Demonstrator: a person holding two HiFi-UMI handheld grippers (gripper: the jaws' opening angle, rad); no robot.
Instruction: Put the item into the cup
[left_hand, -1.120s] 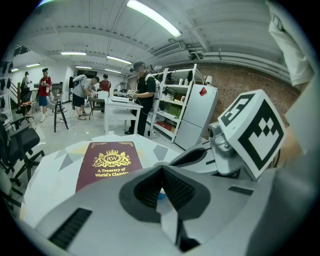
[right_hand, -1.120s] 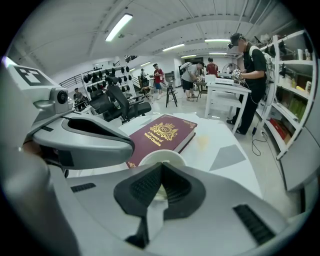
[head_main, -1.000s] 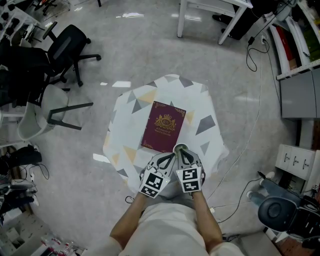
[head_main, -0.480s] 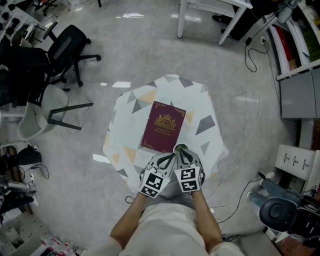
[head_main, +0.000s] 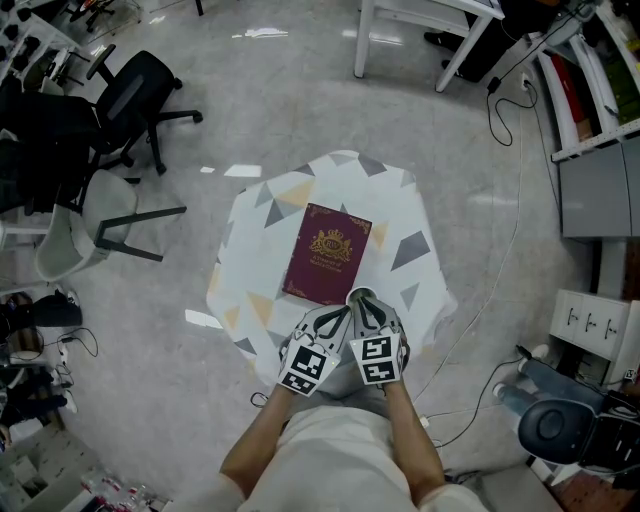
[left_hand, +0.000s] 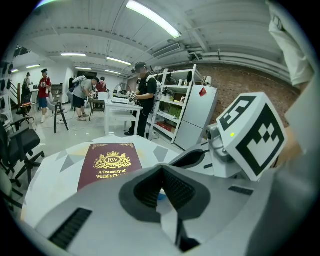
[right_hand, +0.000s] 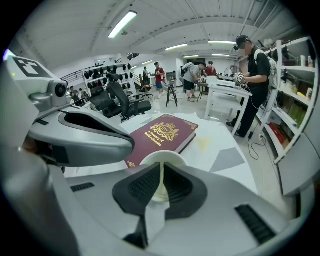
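Cup rim is pinched tight in the right gripper. The left gripper squeezes a small blue item near the red book on the table.

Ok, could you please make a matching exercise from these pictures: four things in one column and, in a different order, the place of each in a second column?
Things:
1. book
2. cup
3. small blue item
4. black chair

Places:
A. pinched between the jaws of the left gripper
B. on the floor, away from the table
C. lying flat on the table
D. gripped at its rim by the right gripper

Pairs: 1-C, 2-D, 3-A, 4-B
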